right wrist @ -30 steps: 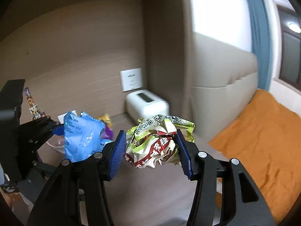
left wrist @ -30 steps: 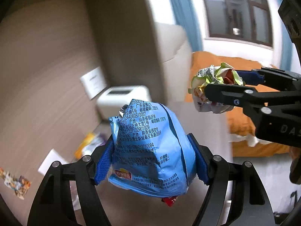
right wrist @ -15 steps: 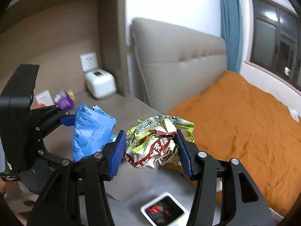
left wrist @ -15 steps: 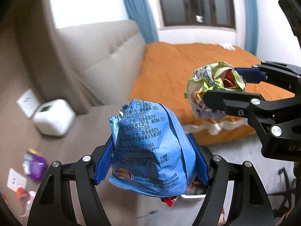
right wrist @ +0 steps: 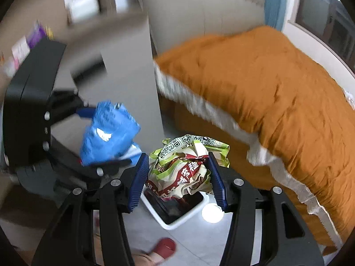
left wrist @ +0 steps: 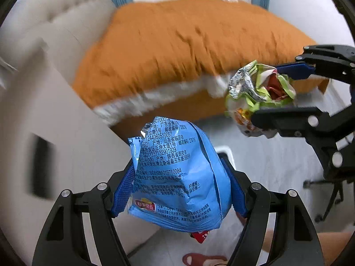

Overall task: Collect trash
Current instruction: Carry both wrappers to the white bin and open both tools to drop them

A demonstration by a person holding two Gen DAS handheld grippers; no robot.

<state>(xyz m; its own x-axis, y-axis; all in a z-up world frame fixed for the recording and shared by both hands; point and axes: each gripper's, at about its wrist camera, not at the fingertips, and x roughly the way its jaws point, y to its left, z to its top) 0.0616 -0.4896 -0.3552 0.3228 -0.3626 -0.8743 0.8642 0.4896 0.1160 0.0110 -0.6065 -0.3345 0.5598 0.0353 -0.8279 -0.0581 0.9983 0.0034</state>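
Note:
My left gripper (left wrist: 178,188) is shut on a blue snack bag (left wrist: 177,177) printed with dark text. My right gripper (right wrist: 178,178) is shut on a crumpled green, white and red wrapper (right wrist: 186,168). A white trash bin with a dark inside (right wrist: 177,215) stands on the floor just below the right gripper; the wrapper hides part of it. In the left wrist view the right gripper (left wrist: 286,93) and its wrapper (left wrist: 259,95) hang to the upper right. In the right wrist view the left gripper (right wrist: 95,133) and its blue bag (right wrist: 108,135) are at the left.
A bed with an orange cover (right wrist: 277,93) fills the right side, with a beige headboard (right wrist: 199,11) behind. A pale cabinet side (right wrist: 131,77) stands left of the bin. A red slipper (right wrist: 164,248) rests on the grey floor. More litter (right wrist: 35,37) lies on the desk.
Both grippers have swung from the desk toward the bed and tilted down to the floor. The white bin now sits closer under the right gripper. Both keep hold of their trash.

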